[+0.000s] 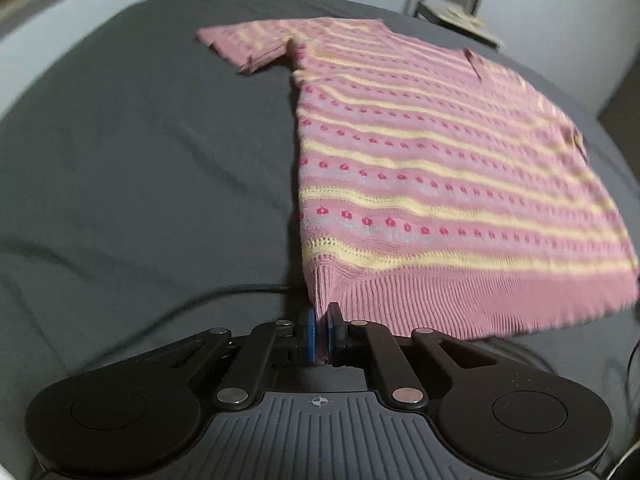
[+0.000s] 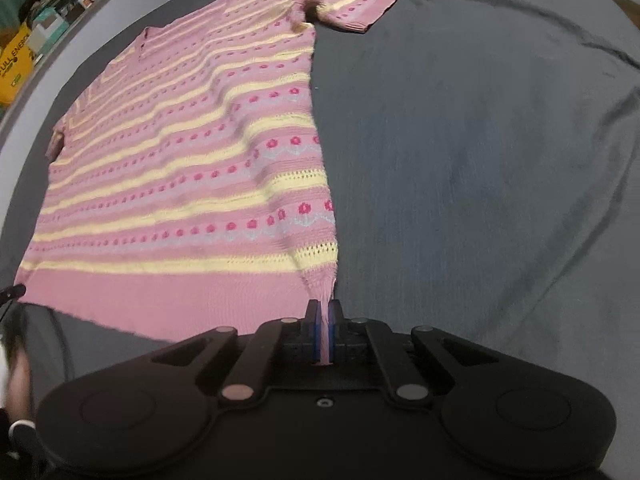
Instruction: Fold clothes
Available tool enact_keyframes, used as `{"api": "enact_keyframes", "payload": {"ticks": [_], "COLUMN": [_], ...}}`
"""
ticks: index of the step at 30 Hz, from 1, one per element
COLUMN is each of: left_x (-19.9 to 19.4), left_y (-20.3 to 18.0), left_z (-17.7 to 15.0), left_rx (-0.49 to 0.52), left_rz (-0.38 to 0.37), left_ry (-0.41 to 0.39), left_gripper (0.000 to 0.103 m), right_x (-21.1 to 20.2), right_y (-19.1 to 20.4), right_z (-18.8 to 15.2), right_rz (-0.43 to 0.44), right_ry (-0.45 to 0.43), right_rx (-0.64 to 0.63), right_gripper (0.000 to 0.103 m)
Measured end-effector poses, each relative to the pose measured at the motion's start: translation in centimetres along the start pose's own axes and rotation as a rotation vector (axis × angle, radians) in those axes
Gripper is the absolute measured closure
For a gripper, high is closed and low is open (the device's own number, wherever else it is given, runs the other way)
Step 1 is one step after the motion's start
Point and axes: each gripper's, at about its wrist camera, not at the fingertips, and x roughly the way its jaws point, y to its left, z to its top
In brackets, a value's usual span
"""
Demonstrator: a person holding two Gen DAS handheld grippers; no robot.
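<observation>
Pink knit sweater [image 1: 440,168] lay flat on grey bed sheet [image 1: 140,160]. Left tongs [image 1: 319,334] and right tongs [image 2: 325,332] clamped on hem corners, likely tensioning hem for fold.

From my right wrist feed I read only one bit of print: dark letters "ULL ENERG", cut off at both ends, on a yellow box [image 2: 14,68] at the far left edge. A smaller line beneath them is too blurred to read.
</observation>
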Motion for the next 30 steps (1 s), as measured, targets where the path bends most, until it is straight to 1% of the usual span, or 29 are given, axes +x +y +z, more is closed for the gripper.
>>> {"api": "enact_keyframes", "payload": {"ticks": [1,3,5,6,9,13,14,16,17,18,19,20,23,25,28,29,30], "left_x": [-0.5,-1.3,-1.0,-0.6,1.1,1.1,1.0,0.7,0.6,0.5,0.0,-0.6,-2.4,-4.1,-6.5,-7.2,-7.6], "left_y": [-0.1,0.3,1.0,1.3,1.9,2.0,2.1,2.3,2.4,2.5,2.5,2.6,3.1,3.5,3.7,3.7,3.7], "left_z": [0.2,0.9,1.0,0.8,0.0,-0.6,-0.7,-0.9,-1.0,-1.1,-1.1,-1.0,-0.6,-0.2,0.6,0.9,1.2], "left_rx": [0.031,0.032,-0.011,-0.026,-0.08,-0.149,-0.162,-0.187,-0.2,-0.202,-0.202,-0.202,-0.209,-0.243,-0.287,-0.304,-0.324], "left_rz": [0.009,0.002,-0.011,-0.017,-0.04,-0.058,-0.062,-0.069,-0.073,-0.064,-0.048,-0.033,-0.025,-0.036,-0.092,-0.109,-0.122], "left_ry": [0.002,0.008,0.024,0.044,0.077,0.065,0.066,0.068,0.069,0.073,0.071,0.063,0.016,-0.062,-0.201,-0.248,-0.277], "left_gripper": [0.098,0.098,0.098,0.098,0.098,0.096,0.092,0.075,0.069,0.05,0.027,0.022,0.022,0.022,0.022,0.022,0.022], "right_x": [-0.2,0.3,1.5,1.9,1.7,1.2,1.0,0.3,-0.2,-0.7,-1.2,-1.7,-3.3,-4.1,-4.7,-4.9,-5.0], "right_y": [0.1,-0.1,-0.6,-0.8,-1.0,0.0,0.4,1.3,1.7,2.1,2.6,3.0,4.6,5.9,8.3,9.1,9.7], "right_z": [0.0,-0.1,-0.5,-0.6,-0.7,-0.6,-0.5,-0.2,0.0,0.3,0.5,0.8,2.3,3.3,4.7,5.0,5.2], "right_rz": [-0.008,-0.028,-0.044,-0.038,-0.027,-0.066,-0.083,-0.124,-0.136,-0.141,-0.145,-0.138,-0.078,-0.024,0.058,0.075,0.083], "right_ry": [0.007,0.025,0.046,0.038,0.031,0.045,0.046,0.02,-0.001,-0.026,-0.052,-0.081,-0.175,-0.233,-0.309,-0.328,-0.342], "right_rx": [-0.007,0.0,0.018,0.028,0.067,0.027,0.013,-0.02,-0.032,-0.041,-0.049,-0.056,-0.065,-0.065,-0.079,-0.088,-0.101], "right_gripper": [0.1,0.1,0.1,0.1,0.097,0.074,0.067,0.059,0.053,0.051,0.051,0.051,0.051,0.047,0.037,0.036,0.035]}}
